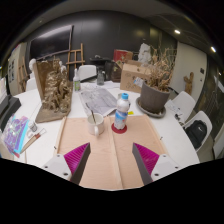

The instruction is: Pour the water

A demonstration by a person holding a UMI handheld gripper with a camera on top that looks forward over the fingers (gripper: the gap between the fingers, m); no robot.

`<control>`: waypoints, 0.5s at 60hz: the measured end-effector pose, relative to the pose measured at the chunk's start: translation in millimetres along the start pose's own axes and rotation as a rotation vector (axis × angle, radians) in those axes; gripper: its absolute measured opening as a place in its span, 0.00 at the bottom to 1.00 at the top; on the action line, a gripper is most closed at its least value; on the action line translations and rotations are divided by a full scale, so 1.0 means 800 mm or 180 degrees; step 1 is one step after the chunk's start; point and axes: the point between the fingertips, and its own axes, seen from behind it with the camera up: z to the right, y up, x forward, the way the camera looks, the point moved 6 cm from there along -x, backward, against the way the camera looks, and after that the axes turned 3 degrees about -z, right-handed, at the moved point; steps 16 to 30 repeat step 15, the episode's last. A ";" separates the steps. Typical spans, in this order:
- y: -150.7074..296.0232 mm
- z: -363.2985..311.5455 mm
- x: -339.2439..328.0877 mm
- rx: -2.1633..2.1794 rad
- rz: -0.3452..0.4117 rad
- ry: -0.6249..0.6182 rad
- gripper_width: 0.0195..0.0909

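Tool [111,160] hovering over the near edge of the worktop [180,145], fingers spread wide — released, nothing between the pink pads [78,158]. A tan mat [108,150] is lying under and ahead of the fingers. Bottle [121,112] standing upright at the mat's far edge, beyond the fingers, blue-and-white label, red base. Glass [96,124] sitting just left of it, near but apart. Potted plant [155,90] standing toward the far right corner — papers [99,98] lying behind the bottle.
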 end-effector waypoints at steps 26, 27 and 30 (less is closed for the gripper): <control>0.005 0.007 -0.005 -0.0148 0.0061 -0.0084 0.93; 0.005 0.007 -0.005 -0.0148 0.0061 -0.0084 0.93; 0.005 0.007 -0.005 -0.0148 0.0061 -0.0084 0.93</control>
